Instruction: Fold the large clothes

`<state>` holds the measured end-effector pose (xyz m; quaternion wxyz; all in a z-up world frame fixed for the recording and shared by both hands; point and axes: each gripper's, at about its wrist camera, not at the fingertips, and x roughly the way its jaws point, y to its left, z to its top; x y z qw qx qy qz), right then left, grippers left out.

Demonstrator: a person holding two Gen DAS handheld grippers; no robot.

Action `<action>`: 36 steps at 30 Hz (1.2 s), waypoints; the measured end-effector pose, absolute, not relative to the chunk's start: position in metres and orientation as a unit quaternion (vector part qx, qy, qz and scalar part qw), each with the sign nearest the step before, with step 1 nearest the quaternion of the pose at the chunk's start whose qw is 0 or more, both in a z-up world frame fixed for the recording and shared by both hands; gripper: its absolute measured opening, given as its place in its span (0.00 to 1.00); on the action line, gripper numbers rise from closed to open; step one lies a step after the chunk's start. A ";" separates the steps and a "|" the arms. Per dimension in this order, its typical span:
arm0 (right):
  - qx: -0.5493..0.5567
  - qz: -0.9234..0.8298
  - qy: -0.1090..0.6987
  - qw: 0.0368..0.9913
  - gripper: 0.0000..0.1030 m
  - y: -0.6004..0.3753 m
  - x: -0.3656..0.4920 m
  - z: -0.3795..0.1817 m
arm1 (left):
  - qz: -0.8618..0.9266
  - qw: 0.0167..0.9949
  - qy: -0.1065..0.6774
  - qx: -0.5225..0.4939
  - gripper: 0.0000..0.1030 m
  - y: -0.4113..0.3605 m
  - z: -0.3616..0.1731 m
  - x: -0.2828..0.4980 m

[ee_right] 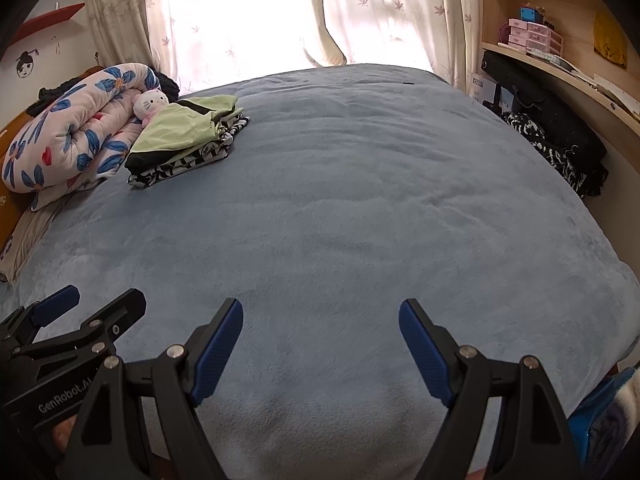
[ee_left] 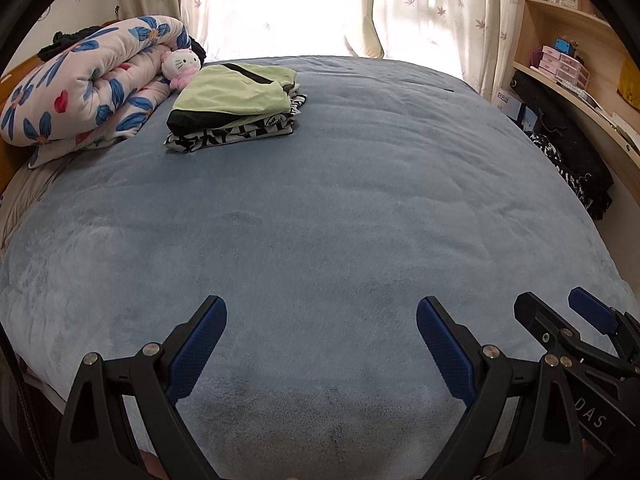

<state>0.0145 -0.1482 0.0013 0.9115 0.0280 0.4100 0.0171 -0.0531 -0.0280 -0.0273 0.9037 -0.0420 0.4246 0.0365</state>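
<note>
A stack of folded clothes [ee_left: 236,106] lies at the far left of the bed, a light green garment with black trim on top of a black-and-white patterned one; the right wrist view shows the same stack [ee_right: 188,140]. My left gripper [ee_left: 320,312] hangs open over the near part of the blue bed cover [ee_left: 340,208], nothing between its fingers. My right gripper [ee_right: 320,314] is open too, beside the left one and empty. Each gripper shows at the edge of the other's view. A dark pile of clothes [ee_left: 572,168] lies off the bed's right side.
A rolled floral quilt [ee_left: 88,84] and a white plush cat toy [ee_left: 180,66] lie at the bed's far left. Curtains [ee_left: 420,8] cover the bright window behind. Wooden shelves [ee_left: 580,52] with boxes stand on the right. A blue item [ee_right: 600,412] sits at the near right edge.
</note>
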 end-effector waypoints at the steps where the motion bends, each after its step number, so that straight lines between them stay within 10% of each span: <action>1: 0.028 0.017 0.410 0.911 0.79 -0.148 0.015 0.001 | 0.037 0.904 0.425 -0.042 0.92 -0.027 -0.027 -0.053; 36: 0.029 0.018 0.420 0.907 0.79 -0.146 0.019 -0.010 | 0.040 0.895 0.442 -0.044 0.91 -0.023 -0.034 -0.048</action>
